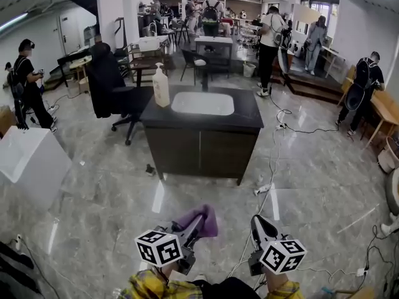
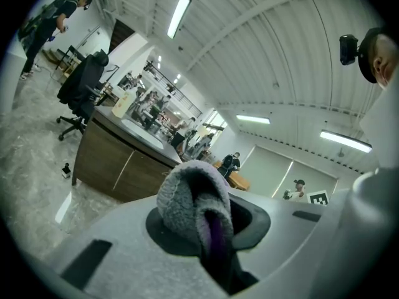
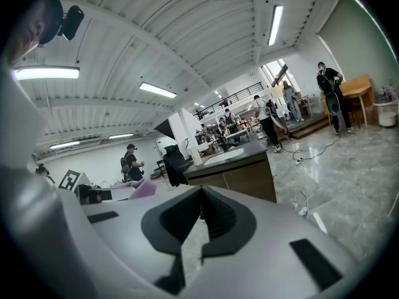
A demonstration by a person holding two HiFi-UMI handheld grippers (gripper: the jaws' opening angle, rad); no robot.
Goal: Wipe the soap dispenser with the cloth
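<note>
Status: early, no wiping yet.

- Left gripper (image 1: pixel 198 220): jaws clamped on the purple cloth (image 1: pixel 211 224). In the left gripper view a fuzzy grey-purple wad bulges out between them, so the pickup part reads as done.
- Right gripper (image 1: pixel 257 224): jaws together with nothing between them. The right gripper view shows only bare floor through the slot.
- Soap dispenser (image 1: pixel 161 87): a pale pump bottle standing upright at the near-left corner of the dark desk (image 1: pixel 199 151), just beside the white sink basin (image 1: pixel 202 103). Nothing is touching it.
- Both grippers sit low in the head view, close to the person's body and well apart from the desk, with a stretch of open marble floor (image 1: pixel 124 192) between. Both point roughly level toward the desk.
- The cloth is not in contact with the dispenser. I can't tell whether the bottle is dirty or wet from this far away.

Remaining, my read:
1. Close the gap to the desk.
2. Bring the cloth onto the bottle body and pump head.
3. Wipe. The free right gripper could steady the bottle, since a tall, light bottle is likely to tip or slide under side pressure.

Clutter to mind on the way in: a black office chair (image 1: pixel 109 86) draped with a dark jacket, just left of the desk, and cables on the floor (image 1: pixel 274 167) to its right. People in the background are well clear of the desk.
</note>
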